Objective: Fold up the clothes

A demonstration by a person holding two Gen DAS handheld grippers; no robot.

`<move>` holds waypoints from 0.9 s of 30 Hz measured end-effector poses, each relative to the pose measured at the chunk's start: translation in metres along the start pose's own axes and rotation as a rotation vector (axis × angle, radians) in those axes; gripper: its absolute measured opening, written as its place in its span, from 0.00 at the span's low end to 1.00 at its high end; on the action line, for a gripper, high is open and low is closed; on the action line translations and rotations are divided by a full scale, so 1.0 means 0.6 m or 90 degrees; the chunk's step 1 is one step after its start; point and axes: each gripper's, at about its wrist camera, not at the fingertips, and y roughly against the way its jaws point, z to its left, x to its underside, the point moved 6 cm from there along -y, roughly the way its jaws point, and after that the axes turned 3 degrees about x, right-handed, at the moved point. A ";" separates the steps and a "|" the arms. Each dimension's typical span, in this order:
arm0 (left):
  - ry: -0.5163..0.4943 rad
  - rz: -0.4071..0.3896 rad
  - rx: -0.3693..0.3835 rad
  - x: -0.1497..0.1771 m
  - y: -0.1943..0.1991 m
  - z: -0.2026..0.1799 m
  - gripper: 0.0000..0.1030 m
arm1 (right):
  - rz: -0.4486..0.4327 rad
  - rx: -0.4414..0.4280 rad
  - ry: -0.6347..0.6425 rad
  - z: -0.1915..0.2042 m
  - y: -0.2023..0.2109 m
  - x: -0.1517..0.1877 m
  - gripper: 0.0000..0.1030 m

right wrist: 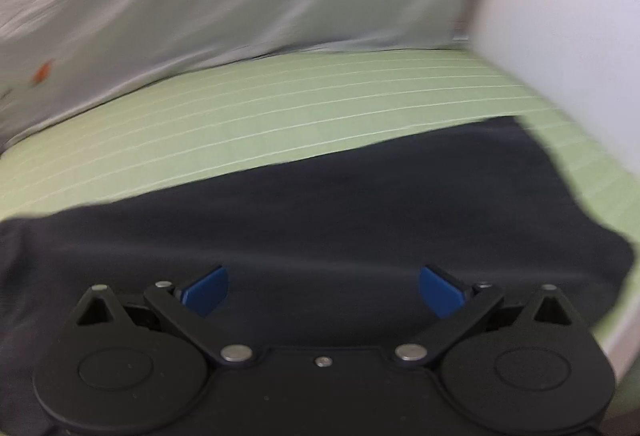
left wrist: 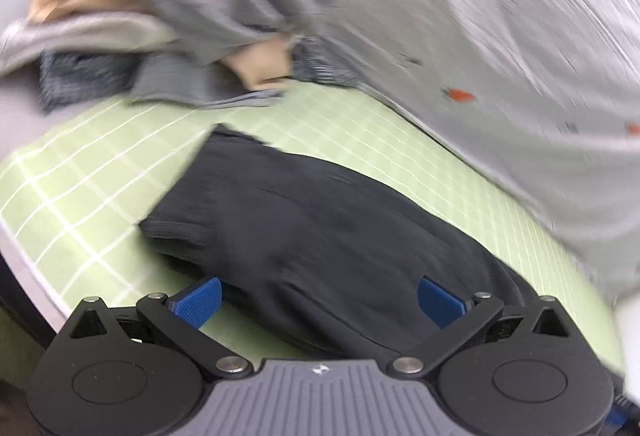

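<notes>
Dark navy garment (left wrist: 320, 236) flat on green checked mat (left wrist: 80, 196)

A home bedroom is suggested; a bed is covered by a pale green sheet with a white grid (left wrist: 100, 172); a grey quilt dotted with red marks (left wrist: 500, 36) is bunched along its far edge; loose grey and beige garments (left wrist: 192, 8) are heaped at its far left corner.

A black garment (left wrist: 320, 236) lies on a pale green mat (left wrist: 80, 188) gridded with white lines. The bedding (left wrist: 500, 36) is light grey with small red-orange marks. The clothes pile (left wrist: 180, 16) mixes grey and tan. Blue pads (right wrist: 206, 294) tip the black gripper fingers.
</notes>
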 end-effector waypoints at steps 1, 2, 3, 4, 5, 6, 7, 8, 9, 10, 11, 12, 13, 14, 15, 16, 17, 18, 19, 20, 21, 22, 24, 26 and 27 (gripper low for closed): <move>0.008 0.008 -0.007 -0.005 -0.006 0.019 1.00 | 0.002 -0.008 0.007 0.029 0.000 0.007 1.00; 0.015 0.016 -0.014 -0.009 -0.013 0.037 1.00 | 0.005 -0.016 0.014 0.057 -0.001 0.015 1.00; 0.016 0.022 -0.021 -0.012 -0.018 0.052 1.00 | 0.007 -0.024 0.021 0.086 -0.001 0.022 1.00; 0.012 0.027 -0.028 -0.015 -0.022 0.065 1.00 | 0.009 -0.033 0.028 0.115 -0.001 0.029 1.00; 0.017 0.031 -0.024 -0.016 -0.025 0.074 1.00 | 0.015 -0.032 0.030 0.131 -0.003 0.036 1.00; 0.026 0.034 -0.014 -0.016 -0.028 0.081 1.00 | 0.020 -0.031 0.032 0.147 -0.005 0.043 1.00; 0.035 0.038 -0.004 -0.016 -0.031 0.088 1.00 | 0.034 -0.028 0.038 0.157 -0.008 0.050 1.00; 0.044 0.042 0.006 -0.017 -0.034 0.095 1.00 | 0.047 -0.026 0.046 0.166 -0.011 0.056 1.00; 0.053 0.045 0.016 -0.017 -0.037 0.101 1.00 | 0.050 -0.023 0.050 0.174 -0.011 0.059 1.00; 0.056 0.049 0.024 -0.017 -0.042 0.105 1.00 | 0.052 -0.020 0.053 0.181 -0.010 0.062 1.00; 0.054 0.054 0.030 -0.016 -0.047 0.107 1.00 | 0.054 -0.017 0.054 0.184 -0.012 0.064 1.00; 0.055 0.058 0.037 -0.017 -0.053 0.108 1.00 | 0.056 -0.012 0.050 0.187 -0.013 0.067 1.00; 0.059 0.062 0.046 -0.018 -0.059 0.110 0.99 | 0.056 -0.008 0.047 0.188 -0.012 0.068 1.00; 0.062 0.065 0.053 -0.020 -0.063 0.111 0.96 | 0.056 -0.003 0.044 0.188 -0.012 0.069 1.00; 0.065 0.066 0.061 -0.022 -0.066 0.112 0.91 | 0.056 0.000 0.042 0.188 -0.011 0.071 1.00; 0.065 0.068 0.059 -0.024 -0.069 0.114 0.88 | 0.055 0.001 0.036 0.187 -0.015 0.073 1.00; 0.061 0.070 0.053 -0.026 -0.071 0.116 0.75 | 0.055 0.000 0.028 0.187 -0.018 0.073 1.00; 0.052 0.070 0.045 -0.026 -0.072 0.118 0.53 | 0.053 -0.001 0.025 0.187 -0.018 0.075 1.00; 0.047 0.067 0.037 -0.027 -0.072 0.120 0.39 | 0.051 -0.002 0.022 0.187 -0.017 0.076 1.00; 0.045 0.064 0.029 -0.027 -0.072 0.123 0.25 | 0.048 -0.002 0.023 0.186 -0.018 0.077 1.00; 0.042 0.060 0.024 -0.029 -0.071 0.125 0.23 | 0.045 -0.002 0.023 0.186 -0.020 0.078 1.00; 0.035 0.054 0.022 -0.032 -0.069 0.125 0.22 | 0.041 -0.003 0.023 0.185 -0.020 0.079 1.00; 0.017 0.049 0.017 -0.037 -0.068 0.123 0.21 | 0.031 -0.006 0.023 0.183 -0.019 0.082 1.00; 0.021 0.050 0.017 -0.037 -0.070 0.126 0.21 | 0.022 -0.009 0.024 0.182 -0.017 0.084 1.00; 0.033 0.052 0.018 -0.036 -0.072 0.131 0.21 | 0.020 -0.011 0.025 0.182 -0.016 0.086 1.00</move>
